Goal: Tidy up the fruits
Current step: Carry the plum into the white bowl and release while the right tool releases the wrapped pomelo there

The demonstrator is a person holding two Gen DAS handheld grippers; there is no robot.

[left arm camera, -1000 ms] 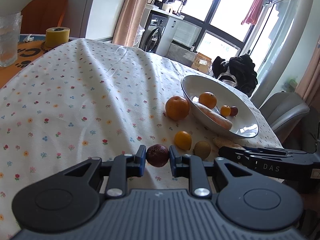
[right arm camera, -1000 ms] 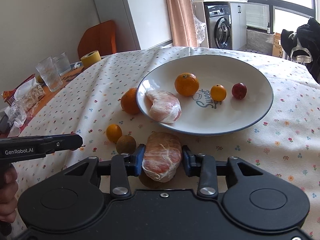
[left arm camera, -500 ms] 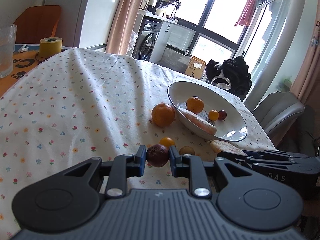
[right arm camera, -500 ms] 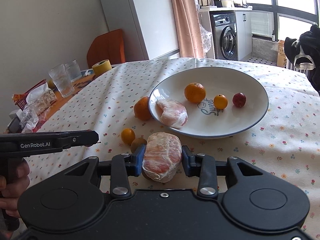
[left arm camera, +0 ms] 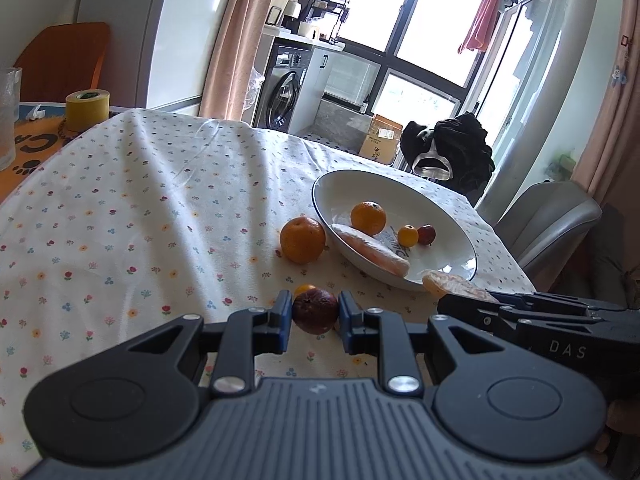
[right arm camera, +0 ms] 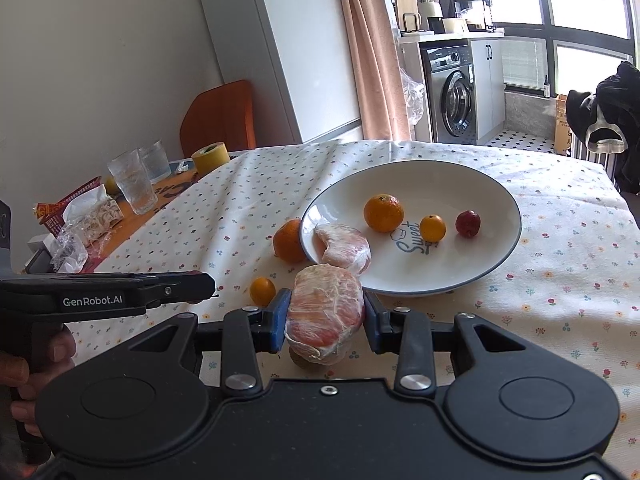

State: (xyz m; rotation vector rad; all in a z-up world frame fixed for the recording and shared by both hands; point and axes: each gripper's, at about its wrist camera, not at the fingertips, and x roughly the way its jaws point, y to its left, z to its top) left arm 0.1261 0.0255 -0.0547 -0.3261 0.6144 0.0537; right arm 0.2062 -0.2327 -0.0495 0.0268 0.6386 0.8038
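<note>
Left hand-held gripper (left arm camera: 314,314) is clamped on a dark, wrinkled plum (left arm camera: 315,311), held above the worktop (left arm camera: 140,208), near the plate (left arm camera: 460,236). Right hand-held gripper (right arm camera: 325,318) is clamped on a film-wrapped pomelo piece (right arm camera: 325,312), just short of the rim. Step looks like carry-to-plate. Next: move forward over the plate, lower, release. Orange (right arm camera: 289,240) and kumquat (right arm camera: 262,291) sit outside.

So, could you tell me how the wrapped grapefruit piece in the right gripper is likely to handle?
The wrapped grapefruit piece looks soft, so the right gripper could squash it. Its clingy wrap probably aids grip. Its irregular, flattish shape suggests it should settle on the plate rather than roll.
</note>
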